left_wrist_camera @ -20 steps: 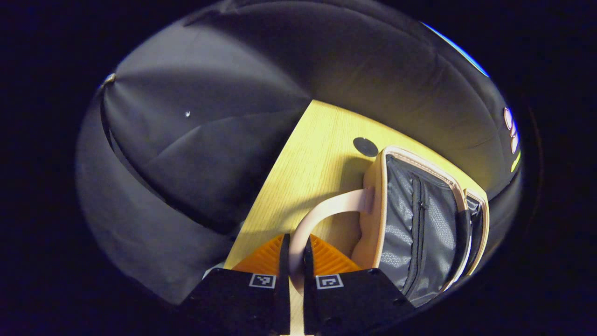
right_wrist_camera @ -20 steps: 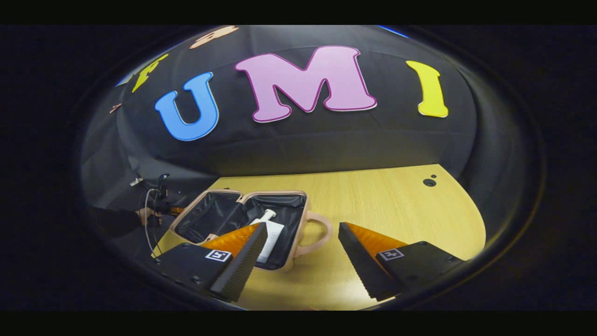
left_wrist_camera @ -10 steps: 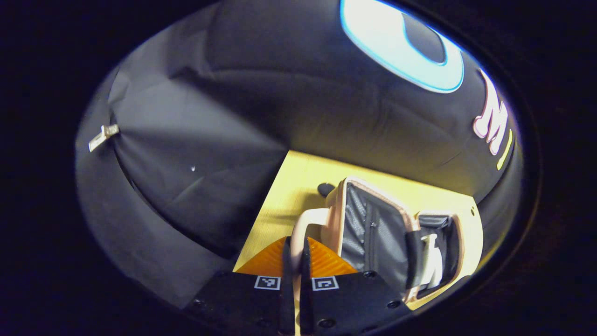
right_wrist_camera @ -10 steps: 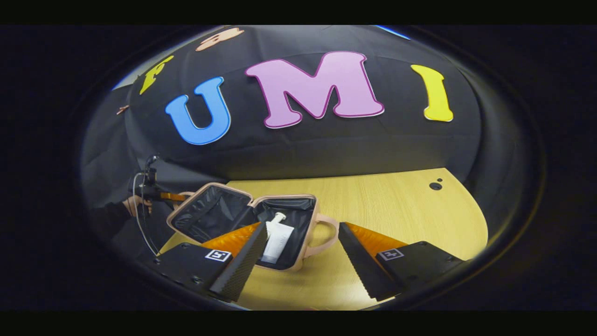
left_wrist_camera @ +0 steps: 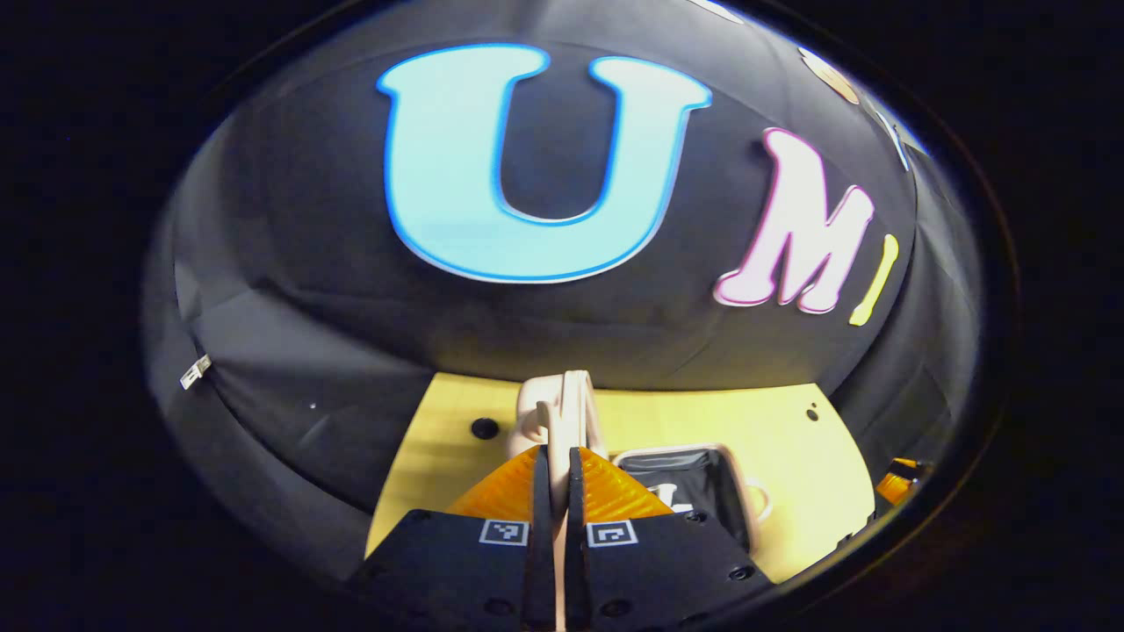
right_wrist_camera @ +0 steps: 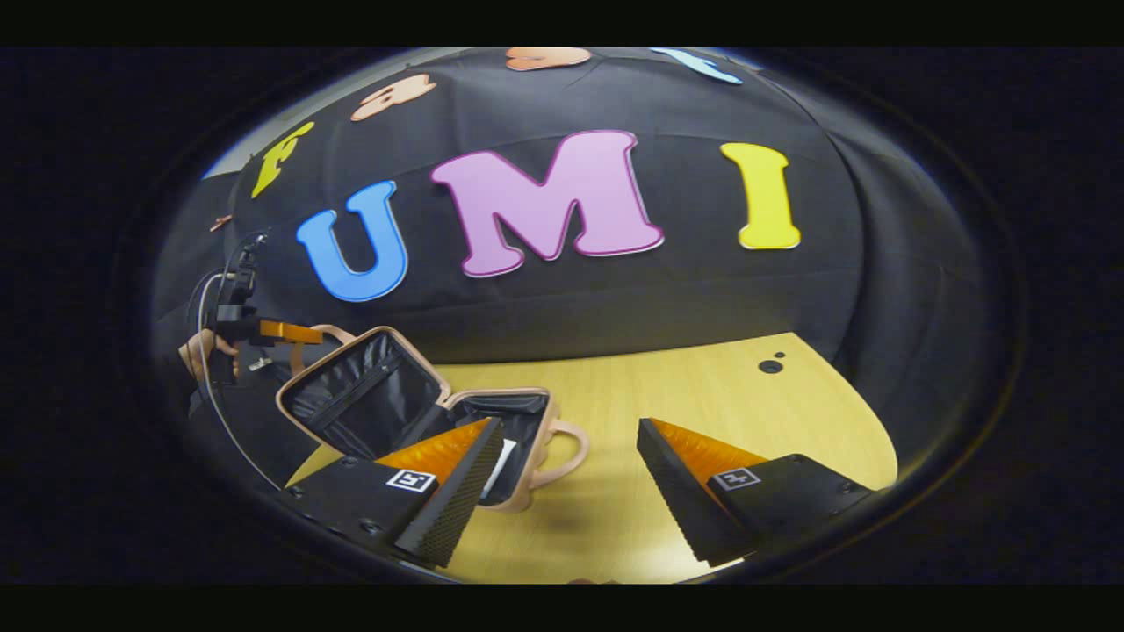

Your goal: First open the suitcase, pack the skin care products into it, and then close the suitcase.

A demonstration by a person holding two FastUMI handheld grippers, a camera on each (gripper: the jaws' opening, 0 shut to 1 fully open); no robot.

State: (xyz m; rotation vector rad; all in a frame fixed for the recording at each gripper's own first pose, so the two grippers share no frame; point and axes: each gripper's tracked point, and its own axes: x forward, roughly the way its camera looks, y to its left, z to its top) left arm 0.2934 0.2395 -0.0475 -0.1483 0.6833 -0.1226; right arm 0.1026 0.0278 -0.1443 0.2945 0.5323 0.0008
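Pink hard-shell suitcase with black lining stands half open on the pale wooden bench, ahead-left of the wide-spread right tongs. Left tongs pinch the lid's pink loop handle. A white tube lies inside the base; the right gripper view also shows a hand.

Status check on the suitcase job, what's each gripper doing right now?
Left gripper shut on lid handle, suitcase lid half raised. Right gripper open, hovering over table. Skin care tube inside. Nothing blocking.
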